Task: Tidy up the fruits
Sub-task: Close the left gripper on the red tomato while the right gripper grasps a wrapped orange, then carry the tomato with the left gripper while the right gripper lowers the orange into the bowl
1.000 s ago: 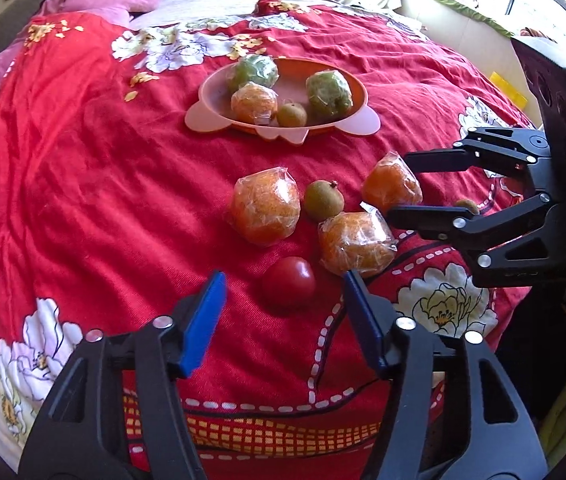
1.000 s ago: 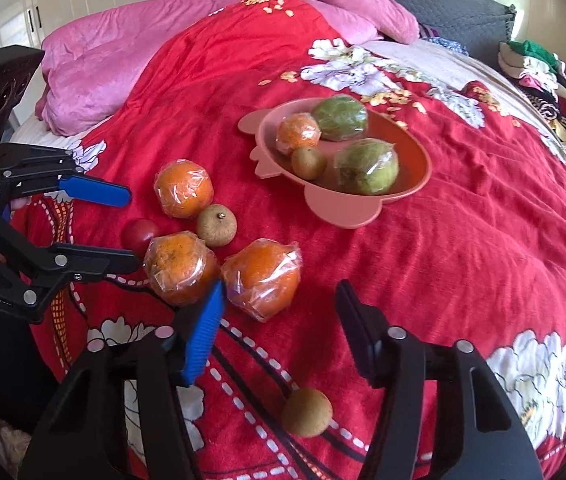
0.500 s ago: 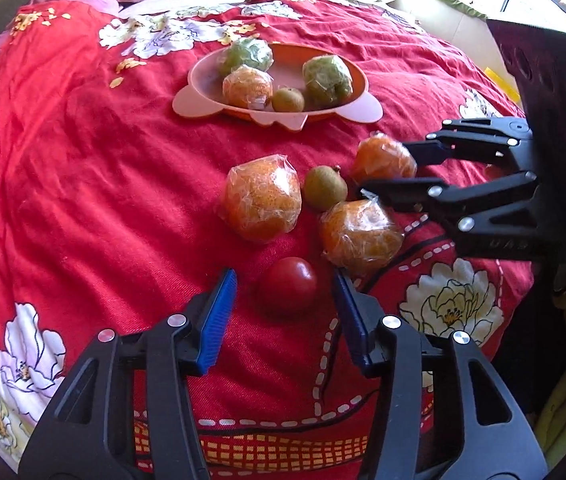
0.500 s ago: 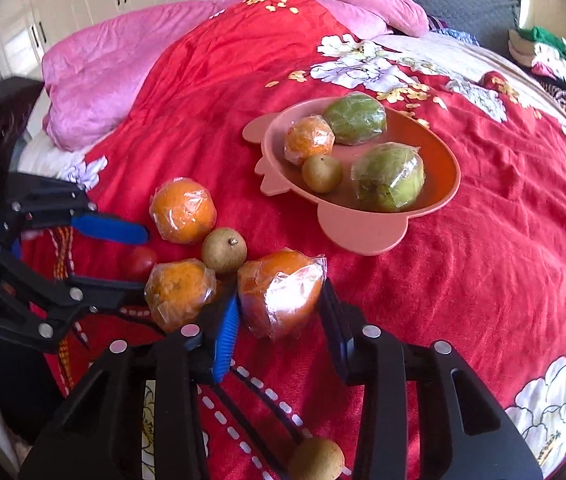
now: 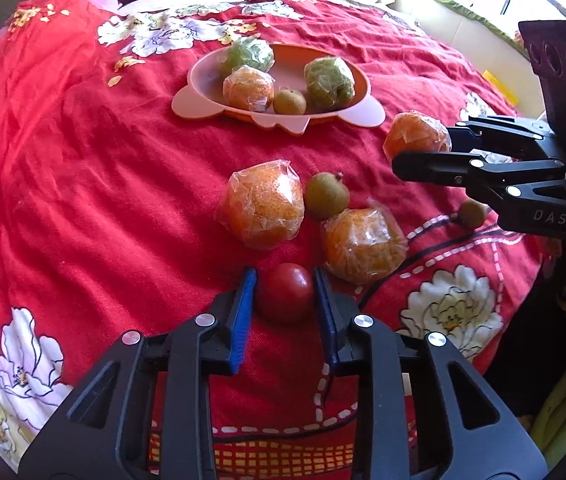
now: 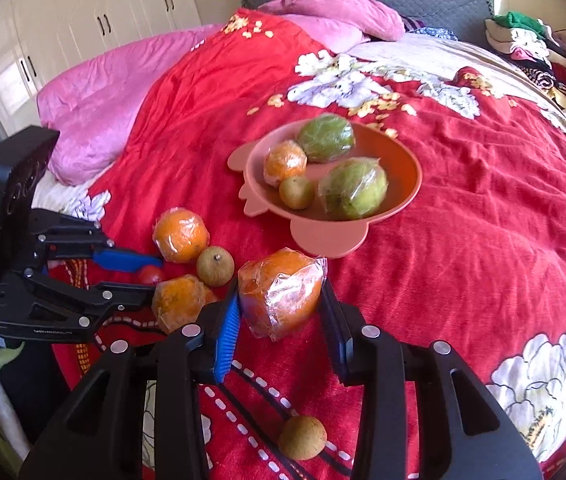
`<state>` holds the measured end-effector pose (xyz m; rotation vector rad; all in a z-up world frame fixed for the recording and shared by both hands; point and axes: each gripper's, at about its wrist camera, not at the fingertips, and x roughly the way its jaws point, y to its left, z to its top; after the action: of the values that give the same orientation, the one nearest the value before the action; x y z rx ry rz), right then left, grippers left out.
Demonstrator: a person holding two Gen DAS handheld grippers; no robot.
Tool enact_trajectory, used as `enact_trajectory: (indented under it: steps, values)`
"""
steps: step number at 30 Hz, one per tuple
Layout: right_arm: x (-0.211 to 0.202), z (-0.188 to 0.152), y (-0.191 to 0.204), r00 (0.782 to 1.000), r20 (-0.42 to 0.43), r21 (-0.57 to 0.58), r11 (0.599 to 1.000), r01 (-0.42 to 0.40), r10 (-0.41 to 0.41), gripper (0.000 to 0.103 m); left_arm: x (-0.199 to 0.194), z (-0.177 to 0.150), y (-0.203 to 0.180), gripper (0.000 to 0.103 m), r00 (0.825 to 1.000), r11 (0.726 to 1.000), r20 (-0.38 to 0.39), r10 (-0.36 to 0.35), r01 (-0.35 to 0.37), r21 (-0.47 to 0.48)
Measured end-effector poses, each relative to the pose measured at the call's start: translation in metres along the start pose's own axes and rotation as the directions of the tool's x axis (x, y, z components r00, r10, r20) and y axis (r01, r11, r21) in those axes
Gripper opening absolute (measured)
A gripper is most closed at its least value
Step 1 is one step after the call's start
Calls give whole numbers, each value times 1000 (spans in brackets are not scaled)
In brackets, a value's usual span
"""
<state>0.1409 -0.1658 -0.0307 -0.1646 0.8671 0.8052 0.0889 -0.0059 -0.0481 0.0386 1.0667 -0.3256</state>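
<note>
Left claw (image 5: 285, 294) clamps tomato (image 5: 285, 297) near bed edge; right claw (image 6: 279, 306) grips wrapped orange (image 6: 281, 292), both ready to carry to bowl (image 6: 403, 200) farther back.

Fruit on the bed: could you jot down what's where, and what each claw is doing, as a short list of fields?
surface: red floral bedspread
plate: holds two wrapped green fruits, one wrapped orange, one small brown fruit
left claw: shut on the small red fruit, having just closed
right claw: shut on a wrapped orange
loose on the bedspread: two more wrapped oranges, two small brown fruits
done so far: four fruits on the plate, six off it
</note>
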Motion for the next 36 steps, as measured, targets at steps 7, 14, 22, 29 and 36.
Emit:
enact_trajectory:
  steps: [7, 14, 22, 29, 36]
  values:
    - [-13, 7, -6, 999, 40, 27, 1000, -1, 0, 36, -12, 1, 6, 22, 999, 998, 23, -38, 39, -49]
    - [-19, 13, -12, 998, 68, 47, 999, -11, 8, 36, -31, 13, 18, 22, 997, 995, 71, -42, 48, -87]
    - [-26, 23, -23, 995, 104, 61, 998, -8, 2, 36, -36, 42, 22, 22, 994, 996, 101, -35, 44, -81]
    - [-27, 33, -35, 992, 124, 70, 998, 0, -9, 36, -23, 70, 18, 22, 994, 997, 100, -47, 53, -60]
    - [-22, 38, -47, 991, 130, 82, 997, 0, -10, 36, -7, 90, 17, 21, 995, 997, 88, -52, 56, -46]
